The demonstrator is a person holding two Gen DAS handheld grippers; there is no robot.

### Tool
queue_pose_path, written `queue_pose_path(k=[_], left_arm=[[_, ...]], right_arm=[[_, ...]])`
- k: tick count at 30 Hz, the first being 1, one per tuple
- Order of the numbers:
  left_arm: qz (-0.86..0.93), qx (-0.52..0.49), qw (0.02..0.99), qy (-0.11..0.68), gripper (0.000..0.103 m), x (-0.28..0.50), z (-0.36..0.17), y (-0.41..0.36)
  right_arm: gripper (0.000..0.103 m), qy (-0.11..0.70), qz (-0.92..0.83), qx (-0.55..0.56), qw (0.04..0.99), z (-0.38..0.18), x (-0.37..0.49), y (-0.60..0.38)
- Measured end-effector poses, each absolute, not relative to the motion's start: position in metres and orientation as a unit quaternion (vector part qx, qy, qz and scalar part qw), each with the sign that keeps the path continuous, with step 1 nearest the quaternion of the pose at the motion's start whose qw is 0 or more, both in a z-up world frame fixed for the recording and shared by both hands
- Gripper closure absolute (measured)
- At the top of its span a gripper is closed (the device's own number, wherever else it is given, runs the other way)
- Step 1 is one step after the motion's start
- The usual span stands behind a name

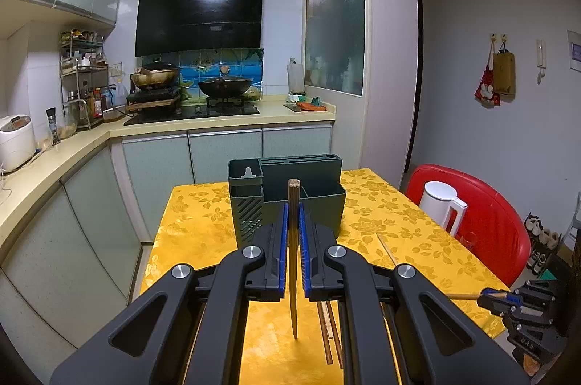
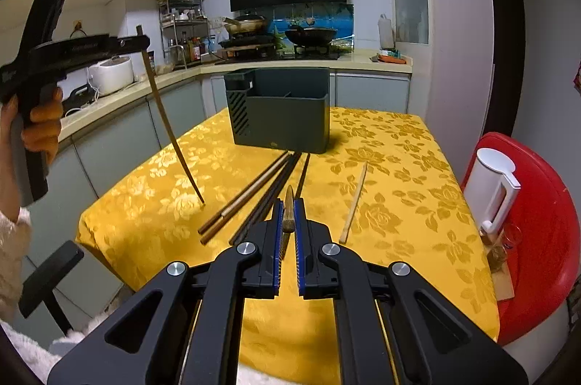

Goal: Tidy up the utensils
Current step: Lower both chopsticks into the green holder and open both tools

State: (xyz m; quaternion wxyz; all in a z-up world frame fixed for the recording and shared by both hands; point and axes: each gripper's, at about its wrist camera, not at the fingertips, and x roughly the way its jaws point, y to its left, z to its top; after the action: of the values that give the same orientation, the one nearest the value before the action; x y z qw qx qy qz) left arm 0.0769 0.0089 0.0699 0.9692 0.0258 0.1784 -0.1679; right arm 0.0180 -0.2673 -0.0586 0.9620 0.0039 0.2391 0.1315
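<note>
My left gripper (image 1: 293,209) is shut on a brown wooden chopstick (image 1: 293,261), held upright with its tip hanging above the yellow tablecloth; it also shows in the right wrist view (image 2: 167,120). My right gripper (image 2: 288,203) is shut on another brown chopstick (image 2: 288,212) that points forward. A dark green utensil holder (image 2: 287,109) with several compartments stands at the table's far middle (image 1: 287,200). Two brown chopsticks (image 2: 247,196), dark chopsticks (image 2: 279,189) and one pale chopstick (image 2: 354,201) lie on the cloth between my right gripper and the holder.
A white kettle (image 2: 492,189) stands on a red chair (image 2: 537,240) at the table's right. The table (image 2: 399,167) has a yellow flowered cloth. Kitchen counter with stove, woks and a rice cooker (image 1: 16,142) runs along the left and back.
</note>
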Motion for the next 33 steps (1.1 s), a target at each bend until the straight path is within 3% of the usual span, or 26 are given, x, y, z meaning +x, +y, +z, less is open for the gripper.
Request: queue_pose_path(k=[11, 33], left_arm=[[-0.171, 0.018, 0.968, 0.181, 0.097, 0.088, 0.067, 0.012], [-0.158, 0.026, 0.973, 0.164, 0.097, 0.126, 0.100, 0.009]], right_arm=[[0.096, 0.191, 0.143, 0.008, 0.971, -0.015, 0.060, -0.258], [0.096, 0.188, 0.139, 0.047, 0.971, 0.072, 0.160, -0.259]])
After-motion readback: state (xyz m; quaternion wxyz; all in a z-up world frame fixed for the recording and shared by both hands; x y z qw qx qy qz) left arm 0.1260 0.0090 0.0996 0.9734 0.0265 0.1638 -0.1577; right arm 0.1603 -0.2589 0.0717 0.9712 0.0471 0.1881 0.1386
